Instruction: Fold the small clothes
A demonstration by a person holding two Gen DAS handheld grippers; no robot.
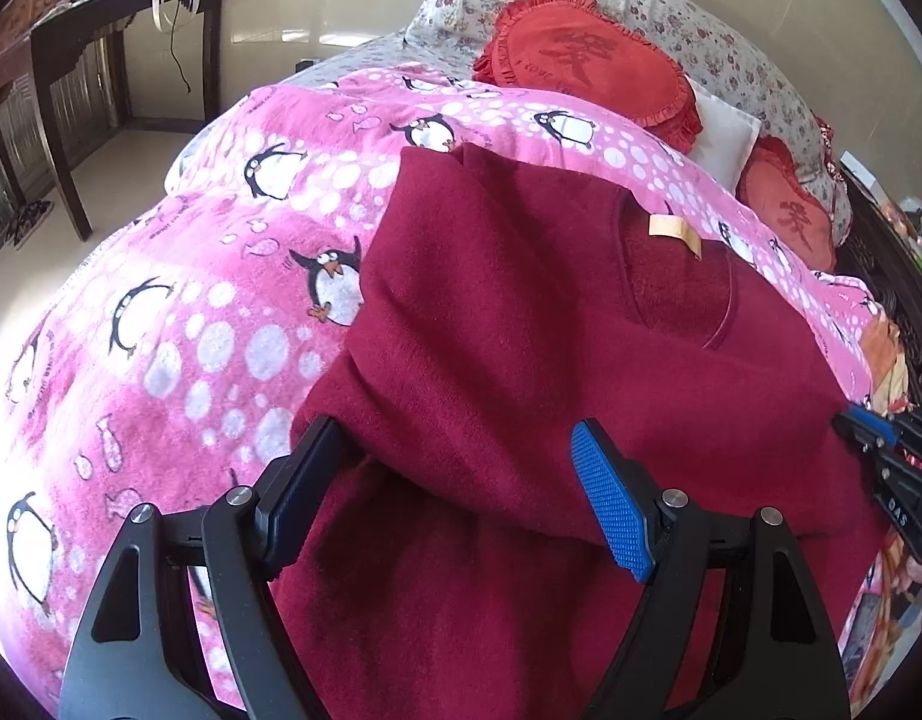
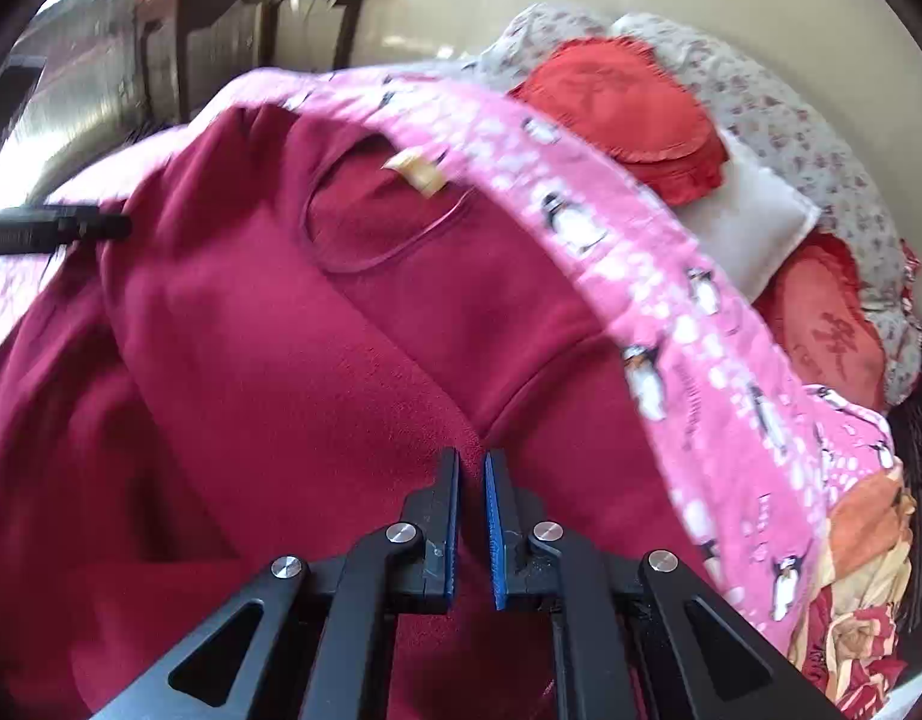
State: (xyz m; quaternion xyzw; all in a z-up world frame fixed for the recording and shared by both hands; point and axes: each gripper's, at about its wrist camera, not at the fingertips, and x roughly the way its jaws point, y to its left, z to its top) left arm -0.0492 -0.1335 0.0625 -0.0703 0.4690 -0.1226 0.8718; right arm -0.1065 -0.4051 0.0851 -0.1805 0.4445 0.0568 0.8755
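Note:
A dark red fleece sweater [image 1: 521, 312] lies on a pink penguin blanket [image 1: 191, 300], neck opening and tan label [image 1: 674, 228] toward the pillows. My left gripper [image 1: 455, 480] is open, its fingers astride a raised fold at the sweater's left side. My right gripper [image 2: 472, 480] is shut on a pinch of the sweater [image 2: 281, 390] near its right sleeve seam. The right gripper also shows at the right edge of the left wrist view [image 1: 881, 450]; the left gripper shows at the left edge of the right wrist view [image 2: 59, 228].
Red heart cushions [image 1: 587, 60] and floral pillows [image 1: 701, 30] lie at the bed's head. A dark wooden table [image 1: 113, 30] stands on the floor to the left. A flowered cloth [image 2: 851, 600] lies at the bed's right edge.

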